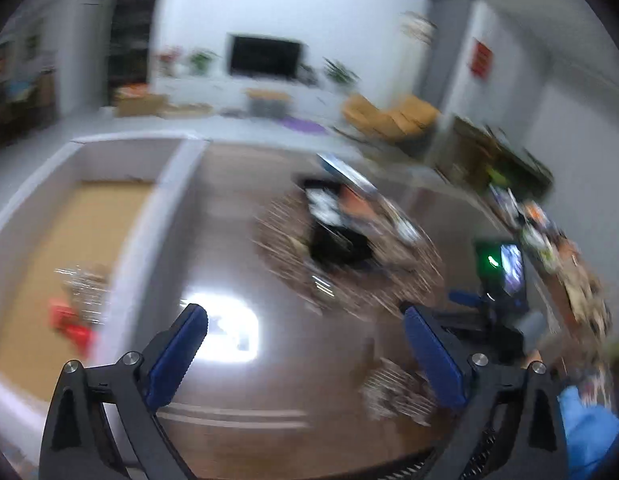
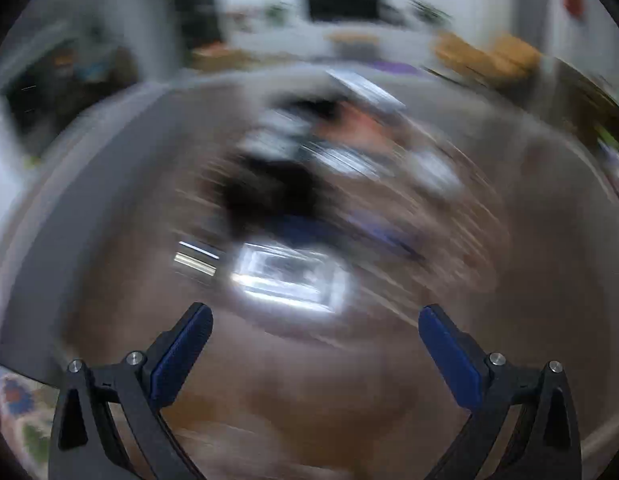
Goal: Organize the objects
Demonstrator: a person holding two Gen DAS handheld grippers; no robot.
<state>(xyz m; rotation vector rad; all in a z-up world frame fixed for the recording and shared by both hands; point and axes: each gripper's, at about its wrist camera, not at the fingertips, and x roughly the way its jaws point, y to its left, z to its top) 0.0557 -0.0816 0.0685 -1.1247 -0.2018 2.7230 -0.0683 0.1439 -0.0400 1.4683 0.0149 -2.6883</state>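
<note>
- At far left in the left wrist view, one open cardboard box (image 1: 73, 240) with pale flaps sits on the floor beside the table; its brown bottom holds one red object (image 1: 69, 322) and one glittering foil-like thing (image 1: 83, 284) just behind it, both too smeared to identify.
- The left gripper (image 1: 305, 320) stands released, its two blue pads (image 1: 177, 354) spread wide with nothing between them, above a glossy brown table (image 1: 229, 208) where a ceiling light's reflection glares.
- Mid-table, a blurred heap of objects (image 1: 341, 232) — black, white and orange shapes on a speckled patch — lies well beyond the fingertips; the separate pieces cannot be counted.
- One small patterned item (image 1: 393, 394) rests near the left gripper's right finger.
- To the right, the right gripper (image 1: 463, 298) shows one blue finger, with a lit phone screen (image 1: 509, 268) behind it; a blue sleeve (image 1: 589, 428) fills the near right corner.
- More clutter (image 1: 549, 240) lines the table's right edge, unreadable.
- Far across the room: one dark television (image 1: 265, 56) on a white wall above a low white cabinet, three potted plants beside it, one mustard sofa (image 1: 389, 118), one purple mat, one red hanging on the right wall.
- In the right wrist view, the right gripper (image 2: 315, 318) is likewise released, both blue pads (image 2: 181, 356) wide apart and empty, above the round brown table (image 2: 293, 380).
- The same heap of objects (image 2: 309, 168) lies beyond them, streaked by motion; the light's reflection shines just nearer.
- A patterned rug (image 2: 17, 404) shows at near left, below the table edge.
</note>
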